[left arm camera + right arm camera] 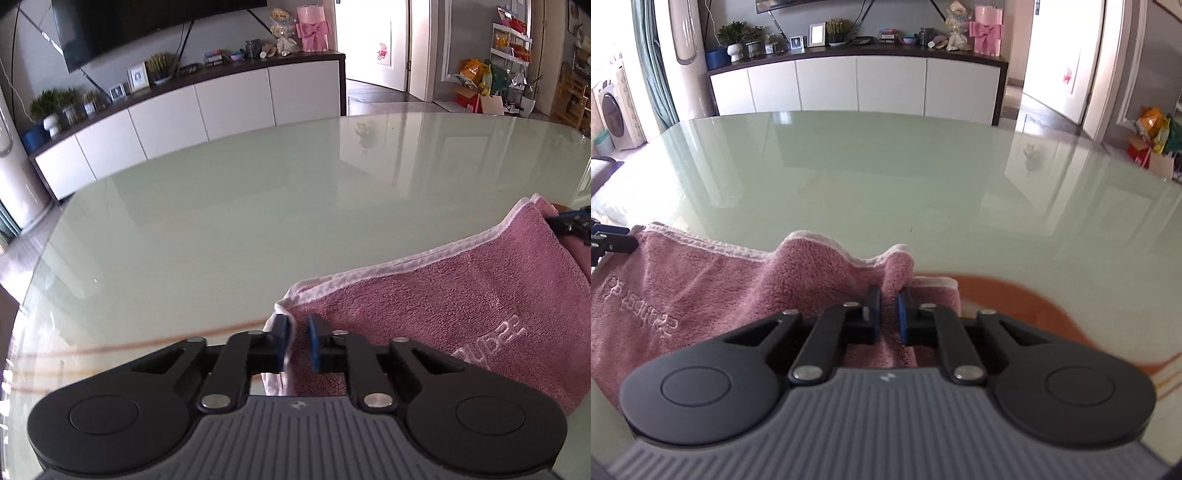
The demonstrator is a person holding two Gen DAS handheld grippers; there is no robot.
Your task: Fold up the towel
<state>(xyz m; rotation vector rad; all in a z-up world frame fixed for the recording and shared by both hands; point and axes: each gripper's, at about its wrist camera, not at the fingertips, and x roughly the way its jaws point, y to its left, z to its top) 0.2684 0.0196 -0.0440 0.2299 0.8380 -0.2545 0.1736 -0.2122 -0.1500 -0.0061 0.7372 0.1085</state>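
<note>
A pink towel (461,291) with a pale hem and embroidered lettering is stretched above the pale green glass table (221,221). My left gripper (298,341) is shut on the towel's left corner, with cloth between its blue pads. My right gripper (888,312) is shut on the towel's (720,288) right corner, where the cloth bunches up in a fold. The right gripper also shows at the right edge of the left wrist view (572,223). The left gripper shows at the left edge of the right wrist view (611,240).
The round glass table (886,177) stretches ahead of both grippers. Beyond its far edge stands a long white sideboard (857,88) with plants, frames and a pink gift box. A doorway and a pile of bags (480,85) are at the far right.
</note>
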